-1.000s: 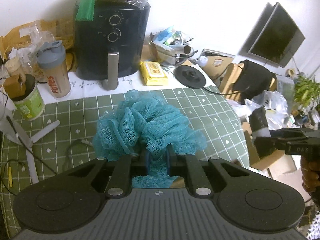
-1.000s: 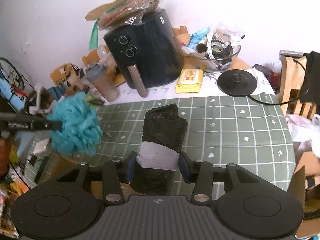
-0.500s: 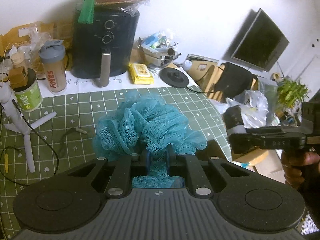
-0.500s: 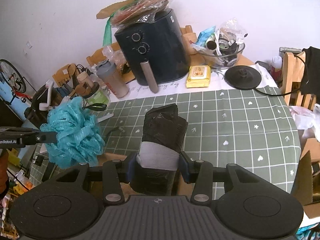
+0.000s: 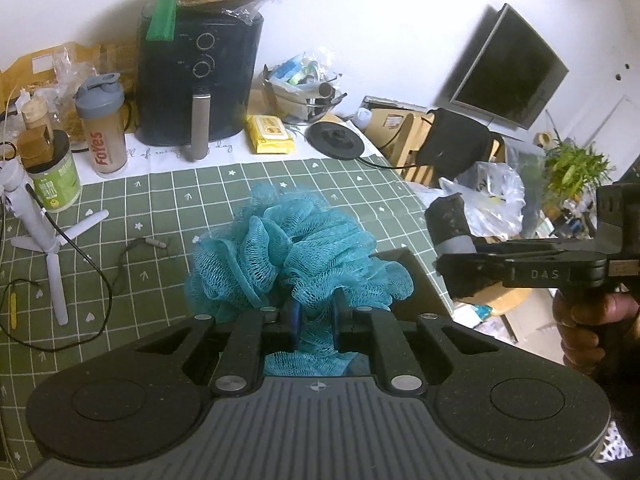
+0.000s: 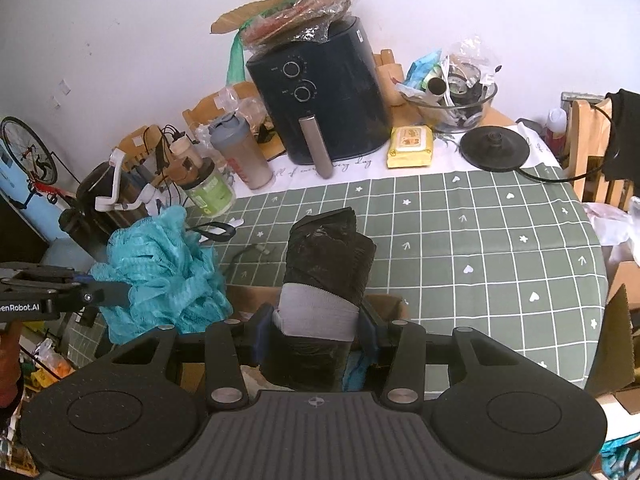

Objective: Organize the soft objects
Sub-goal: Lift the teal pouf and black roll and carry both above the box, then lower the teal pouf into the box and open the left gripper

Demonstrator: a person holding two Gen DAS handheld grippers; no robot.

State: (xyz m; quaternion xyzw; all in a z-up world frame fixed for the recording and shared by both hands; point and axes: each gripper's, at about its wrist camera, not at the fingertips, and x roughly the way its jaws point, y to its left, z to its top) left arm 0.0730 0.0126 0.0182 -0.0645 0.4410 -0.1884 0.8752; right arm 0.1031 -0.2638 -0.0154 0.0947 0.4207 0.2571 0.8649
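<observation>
My left gripper (image 5: 315, 322) pinches the teal mesh pouf (image 5: 292, 256) — lifted over the table's (image 6: 480, 240) near edge. My right gripper (image 6: 316, 330) clamps a black roll (image 6: 326, 264) — also aloft.

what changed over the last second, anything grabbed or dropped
Nothing was grabbed or let go. Both hands drew back from the table toward its near edge, so the air fryer looks farther off. The left gripper stays shut on the teal bath pouf, and the right gripper on the black roll.
</observation>
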